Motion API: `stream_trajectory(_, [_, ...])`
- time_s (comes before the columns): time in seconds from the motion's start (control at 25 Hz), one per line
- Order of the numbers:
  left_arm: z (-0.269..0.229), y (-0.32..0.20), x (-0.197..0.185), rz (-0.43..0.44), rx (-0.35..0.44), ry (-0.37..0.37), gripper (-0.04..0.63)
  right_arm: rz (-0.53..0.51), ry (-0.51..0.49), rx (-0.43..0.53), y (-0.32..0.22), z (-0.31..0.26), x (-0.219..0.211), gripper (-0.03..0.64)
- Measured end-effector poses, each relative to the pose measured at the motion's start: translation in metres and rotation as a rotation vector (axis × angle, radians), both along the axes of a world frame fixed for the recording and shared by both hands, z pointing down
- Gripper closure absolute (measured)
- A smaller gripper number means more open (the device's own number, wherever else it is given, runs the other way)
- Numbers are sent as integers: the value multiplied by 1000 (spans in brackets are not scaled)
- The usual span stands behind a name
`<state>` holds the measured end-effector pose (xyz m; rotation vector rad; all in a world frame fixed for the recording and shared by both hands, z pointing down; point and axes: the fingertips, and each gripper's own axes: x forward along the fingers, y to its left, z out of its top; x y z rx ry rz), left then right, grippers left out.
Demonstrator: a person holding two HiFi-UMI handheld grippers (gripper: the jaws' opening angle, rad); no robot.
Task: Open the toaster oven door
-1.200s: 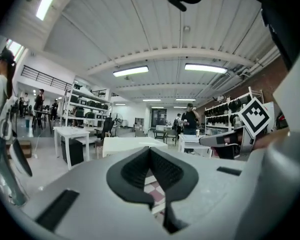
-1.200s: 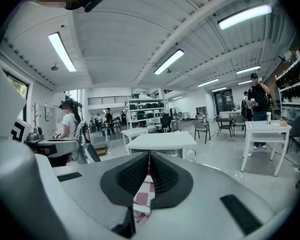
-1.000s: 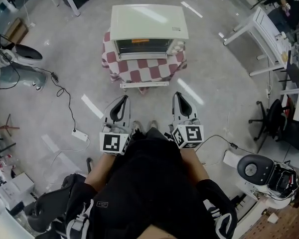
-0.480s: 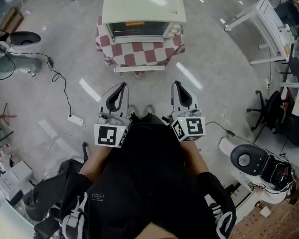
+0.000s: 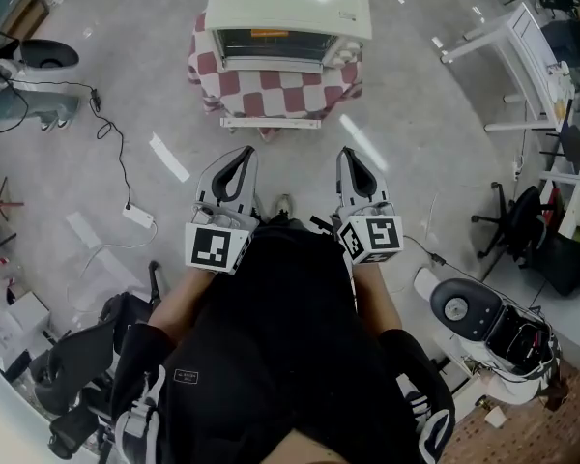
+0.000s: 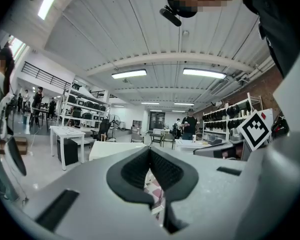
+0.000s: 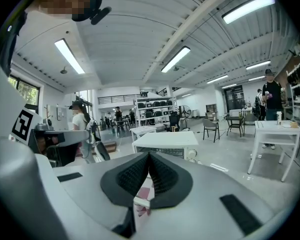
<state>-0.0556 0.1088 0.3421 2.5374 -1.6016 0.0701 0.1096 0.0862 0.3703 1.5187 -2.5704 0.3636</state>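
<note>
1. Glossy grey concrete floor fills most of the head view
2. Toaster oven is a cream, smooth-topped box at the top centre, standing on a small desk draped in red-and-white checked cloth
3. Its long axis runs left to right across the frame; the dark glass door faces down the frame toward the person and sits shut
4. Left gripper and right gripper, grey shells with black ribbed fingers, sit at the centre, well apart from the oven, both clenched on nothing
</note>
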Motion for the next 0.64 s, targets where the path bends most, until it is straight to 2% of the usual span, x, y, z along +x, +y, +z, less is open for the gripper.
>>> stream_trajectory(0.28, [6,-2,4,-6,-42,1,586,-3,10,-7,-8,3,10,591])
stream_trajectory(0.64, [1,-15,9,-7,18,26,586,-17,18,-17,-19,10,14,591])
